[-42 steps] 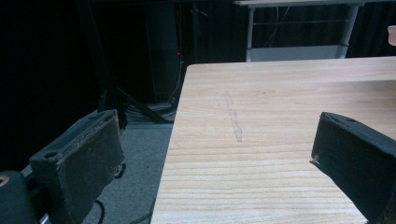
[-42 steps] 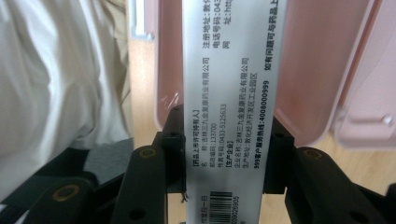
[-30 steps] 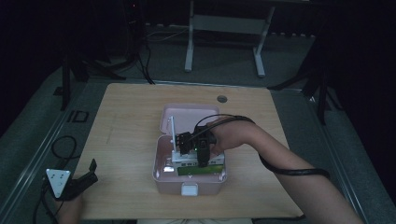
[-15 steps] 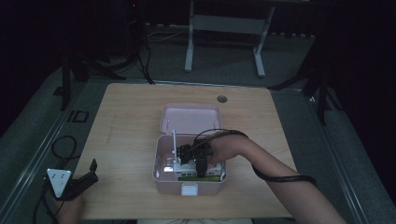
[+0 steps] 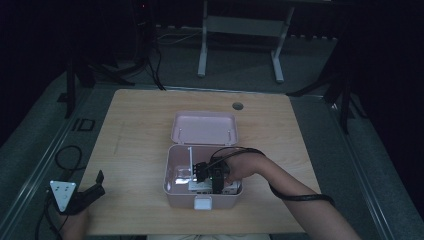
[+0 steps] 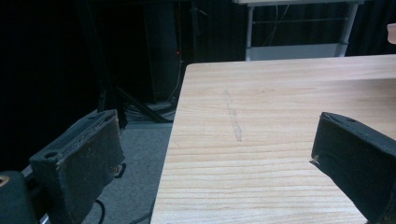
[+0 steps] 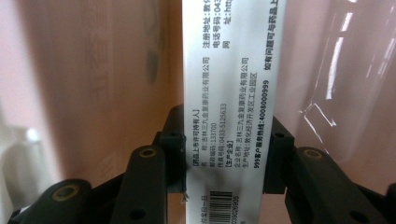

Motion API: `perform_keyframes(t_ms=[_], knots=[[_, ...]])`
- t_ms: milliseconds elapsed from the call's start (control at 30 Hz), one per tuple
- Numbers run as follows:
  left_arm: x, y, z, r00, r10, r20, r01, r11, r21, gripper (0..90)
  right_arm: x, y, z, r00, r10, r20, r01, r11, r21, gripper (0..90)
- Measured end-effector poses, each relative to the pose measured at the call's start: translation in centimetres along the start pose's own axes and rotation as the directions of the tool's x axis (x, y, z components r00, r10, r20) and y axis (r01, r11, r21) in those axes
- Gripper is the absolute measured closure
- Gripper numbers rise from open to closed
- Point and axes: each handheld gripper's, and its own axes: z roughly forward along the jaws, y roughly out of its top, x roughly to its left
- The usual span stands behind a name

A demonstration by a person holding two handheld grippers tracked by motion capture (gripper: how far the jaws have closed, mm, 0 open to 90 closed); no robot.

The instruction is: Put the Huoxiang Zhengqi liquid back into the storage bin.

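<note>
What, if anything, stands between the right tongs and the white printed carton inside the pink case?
Nothing visible does. In the right gripper view the right tongs have their jaws against both sides of the white printed carton. From above, they reach down into the open pink case, its lid folded back.

A pale pink box (image 5: 202,192) with its pink lid (image 5: 204,127) is seen on a light wood-grain table (image 5: 135,130). Inside the box, a white carton (image 7: 229,84) printed with black text and a barcode is pinched between black jaws.
</note>
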Motion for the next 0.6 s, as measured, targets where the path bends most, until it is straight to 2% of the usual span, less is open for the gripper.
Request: perform_keyframes(t_ms=[267,400,600], knots=[[0.0,0.0,0.0,1.0000,0.001,0.000,-0.001,1.0000,0.001,2.2,-0.2,-0.4,0.5,0.9998,0.015,-0.012,-0.015,1.000,-0.017,61.2],[0.0,0.0,0.0,1.0000,0.003,-0.001,-0.003,1.0000,0.002,2.2,-0.2,-0.4,0.5,0.9998,0.015,-0.015,-0.015,1.000,-0.010,59.2],[0.0,0.0,0.1,1.0000,0.003,0.000,-0.003,1.0000,0.003,2.2,-0.1,-0.7,-0.7,0.9998,0.015,-0.014,-0.015,1.000,-0.020,53.0]])
